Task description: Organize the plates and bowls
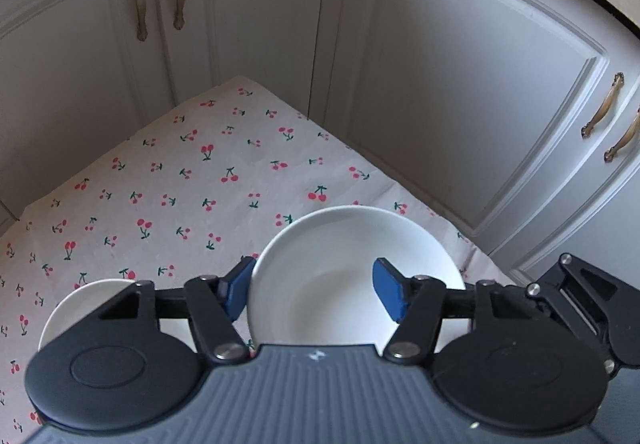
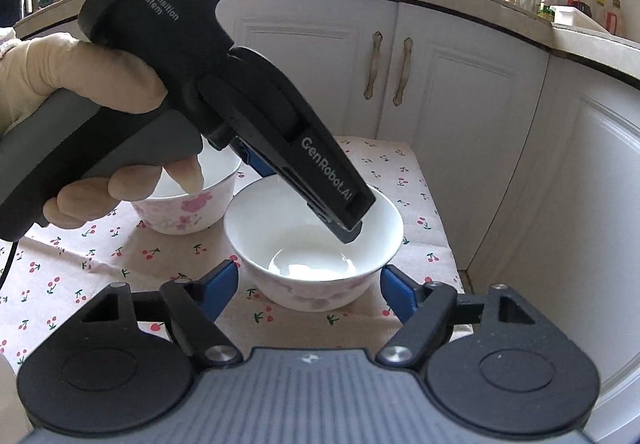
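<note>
The left gripper (image 1: 316, 284) has its fingers apart and set over the rim of a white bowl (image 1: 344, 240): one blue pad (image 1: 240, 284) is just outside the wall and the other is inside the bowl, away from the wall, so nothing is clamped yet. The right gripper (image 2: 308, 284) also has its fingers apart, one pad on each side of the same bowl, low and just beside its body; I cannot tell if they touch it, but I see no grip. The bowl stands upright on the cherry cloth (image 2: 80, 264) near the table's edge, in front of the white cabinets (image 2: 460, 104). A second bowl (image 2: 188, 204) with pink flowers stands just behind it, partly hidden by the gloved hand (image 2: 60, 84) that holds the left gripper. I judge the step to be taking hold of the near bowl, probably to stack it with the other one. The next move needs the left pads to come together on the wall with a firm pinch. Then the lift must be straight, because a thin glazed rim can slip or tilt.
</note>
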